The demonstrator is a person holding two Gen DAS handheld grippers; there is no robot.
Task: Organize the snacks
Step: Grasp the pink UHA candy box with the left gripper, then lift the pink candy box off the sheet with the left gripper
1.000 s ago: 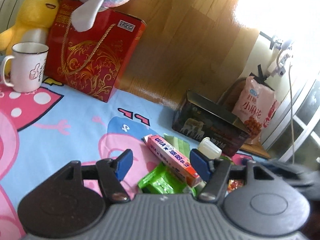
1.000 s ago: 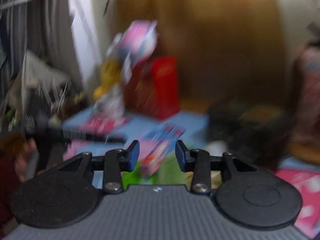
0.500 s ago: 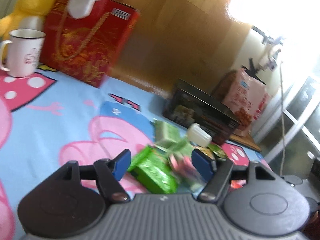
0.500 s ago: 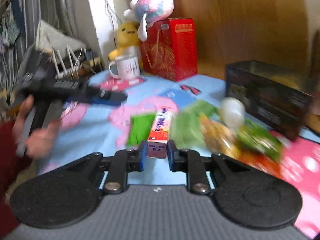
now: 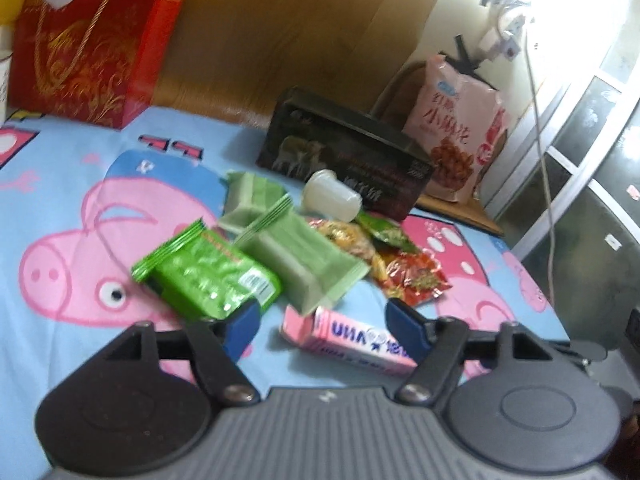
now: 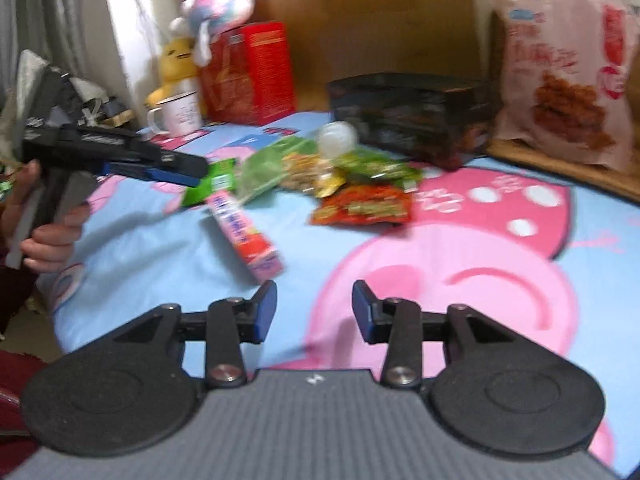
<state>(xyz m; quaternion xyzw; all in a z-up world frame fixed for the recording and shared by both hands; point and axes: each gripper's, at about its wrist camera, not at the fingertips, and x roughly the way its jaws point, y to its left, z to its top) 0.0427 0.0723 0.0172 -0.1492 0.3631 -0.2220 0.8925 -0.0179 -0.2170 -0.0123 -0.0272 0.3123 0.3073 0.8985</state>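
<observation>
Half a second ago the pink candy box stood upright between the right hand-held gripper's pads; it now lies flat on the cartoon-pig sheet, released.

Left wrist view: the left hand-held gripper [image 5: 322, 322] has its jaws opening, and the pink candy box [image 5: 348, 336] lies on the sheet [image 5: 60, 208] in the gap between the blue pads, which do not press on it. Beyond it sits the snack pile: one bright green packet [image 5: 212, 276], two pale green wrapped cakes [image 5: 304, 260], one yellowish packet [image 5: 346, 236], one dark green packet [image 5: 386, 234], one red packet [image 5: 414, 276] and one white jelly cup [image 5: 330, 198] on its side. Behind the pile stands one dark open box [image 5: 348, 156], with one large pink snack bag [image 5: 458, 132] upright to its right. One red gift box [image 5: 88, 40] stands at the far left.

Right wrist view: the right hand-held gripper [image 6: 314, 310] has its jaws opening with nothing between them, only sheet below. The candy box lies just ahead and to the left, one end pointing toward the pile. The left hand-held gripper, held in the person's hand [image 6: 48, 236], reaches in from the left above the bright green packet. At the back stand one white mug [image 6: 178, 114], one yellow plush [image 6: 176, 68] and one pink-and-blue plush [image 6: 218, 10] on top of the red gift box.
</observation>
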